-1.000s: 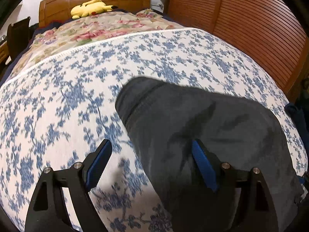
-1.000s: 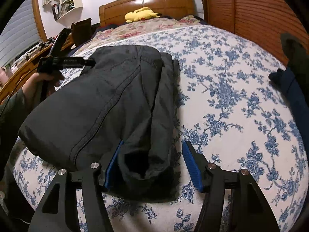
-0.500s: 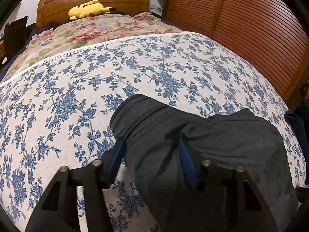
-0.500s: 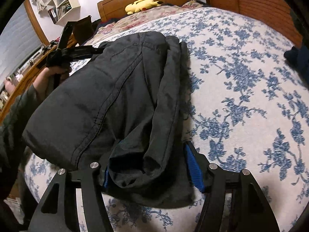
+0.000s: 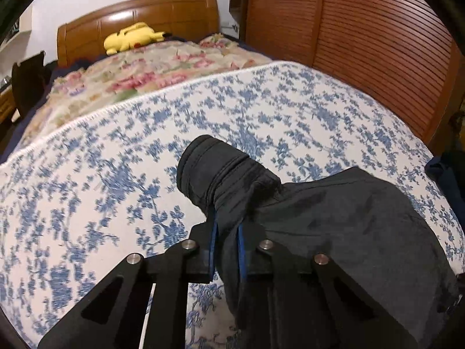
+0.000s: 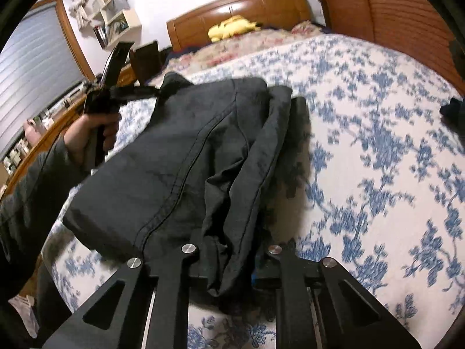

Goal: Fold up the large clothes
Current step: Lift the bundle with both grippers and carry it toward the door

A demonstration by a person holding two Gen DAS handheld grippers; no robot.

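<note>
A dark grey garment [image 5: 334, 221] lies on the blue-flowered bedspread [image 5: 116, 174]. In the left wrist view my left gripper [image 5: 226, 241] is shut on one end of it, and a rolled cuff [image 5: 209, 174] sticks out past the fingers. In the right wrist view the garment [image 6: 189, 157] stretches away to the left. My right gripper [image 6: 229, 258] is shut on its near bunched end. The left gripper [image 6: 116, 93] shows there too, held in a hand, gripping the far end, which is lifted off the bed.
A wooden headboard [image 5: 139, 20] and a yellow plush toy [image 5: 130, 37] are at the bed's far end, with a pink-flowered quilt [image 5: 145, 75]. Slatted wooden doors [image 5: 363, 43] run along the right. A dark blue cloth [image 6: 453, 110] lies at the right bed edge. Shelves [image 6: 113, 20] hang at left.
Both grippers closed from open onto the garment's ends. The garment's ends have risen off the bedspread with them.
</note>
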